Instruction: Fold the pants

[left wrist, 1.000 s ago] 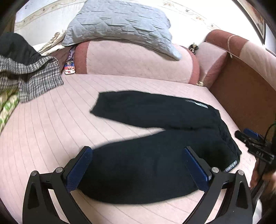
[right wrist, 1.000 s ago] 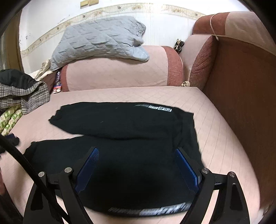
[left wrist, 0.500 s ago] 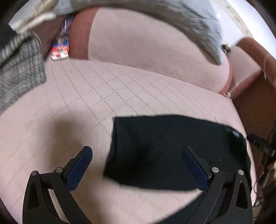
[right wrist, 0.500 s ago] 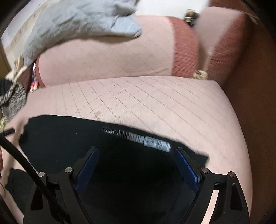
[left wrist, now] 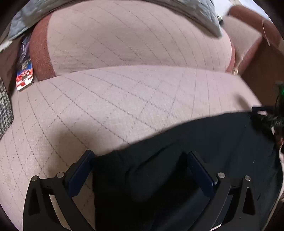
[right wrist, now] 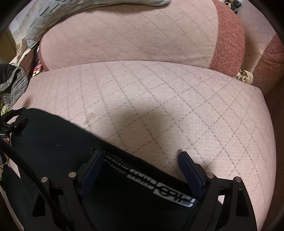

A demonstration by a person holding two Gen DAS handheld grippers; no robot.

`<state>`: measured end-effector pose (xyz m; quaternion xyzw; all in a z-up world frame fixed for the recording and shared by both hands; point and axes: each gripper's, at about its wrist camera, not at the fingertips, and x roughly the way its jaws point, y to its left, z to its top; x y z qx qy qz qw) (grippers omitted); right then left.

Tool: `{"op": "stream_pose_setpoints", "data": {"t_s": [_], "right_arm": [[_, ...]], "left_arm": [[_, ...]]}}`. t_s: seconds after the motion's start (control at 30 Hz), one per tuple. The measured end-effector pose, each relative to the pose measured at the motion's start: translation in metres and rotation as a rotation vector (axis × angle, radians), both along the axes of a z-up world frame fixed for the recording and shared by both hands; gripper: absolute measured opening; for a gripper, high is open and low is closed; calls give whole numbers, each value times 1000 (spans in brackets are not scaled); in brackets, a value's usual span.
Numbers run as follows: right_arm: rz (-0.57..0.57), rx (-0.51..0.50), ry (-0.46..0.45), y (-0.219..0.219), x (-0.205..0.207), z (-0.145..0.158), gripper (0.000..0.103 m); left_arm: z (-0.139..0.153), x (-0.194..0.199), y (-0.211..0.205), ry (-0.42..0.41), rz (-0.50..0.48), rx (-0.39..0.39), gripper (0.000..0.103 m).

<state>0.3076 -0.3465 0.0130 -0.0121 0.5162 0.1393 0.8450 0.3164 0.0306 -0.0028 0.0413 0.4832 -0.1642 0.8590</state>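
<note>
The black pants [left wrist: 204,142] lie on the pink quilted sofa seat [left wrist: 106,106]. My left gripper [left wrist: 140,160] is open, low over the far leg's cuff end, with black fabric between its fingers. In the right wrist view the pants [right wrist: 53,138] show a white printed logo [right wrist: 159,190] near the waist edge. My right gripper [right wrist: 142,160] is open over that far edge, one finger over the fabric and the other over the bare seat [right wrist: 159,97]. Whether the fingertips touch the cloth cannot be told.
A pink and rust backrest cushion [left wrist: 133,39] rises behind the seat, with a grey quilted pillow [left wrist: 200,10] on top. Checked clothing [right wrist: 12,83] lies at the left. A coloured packet [left wrist: 24,78] sits in the gap at the left. A rust armrest [right wrist: 266,60] stands at the right.
Both grippers have moved forward and down from above the near leg to the far edge of the far leg. Both stay open.
</note>
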Motion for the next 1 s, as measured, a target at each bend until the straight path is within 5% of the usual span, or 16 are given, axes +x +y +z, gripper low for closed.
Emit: {"op": "stream_pose_setpoints", "data": {"t_s": [0.03,0.07,0.1,0.13,0.23,0.57,0.73,0.87,1.0], "right_arm": [[17,-8,-6,4,-4,1,76],[44,-10,-14,10,-10,4,67],[60,-9,-16,14,-14,6,48],[72,-9,-13,18,-16,8,25],[64,-25,-18,21,-25,17,14],[-11,-23,-120,28,-85,67,10],[-38,1,-160,24,-159,87,10],[-29,24,-127,27,-231,76,10],[6,40,-11,32,-303,42,9]], "left_arm": [[1,-2,-1,-9,-1,28,84],[5,-5,-2,-20,-14,23,54],[10,-6,0,-14,-25,-6,12],[12,-6,3,21,-50,-72,11],[21,-9,4,5,-45,-68,11],[85,-69,0,-164,-59,-84,11],[116,-132,-2,-287,-103,-78,11],[114,-202,3,-349,-136,-58,12],[83,-289,11,-347,-156,-8,19]]}}
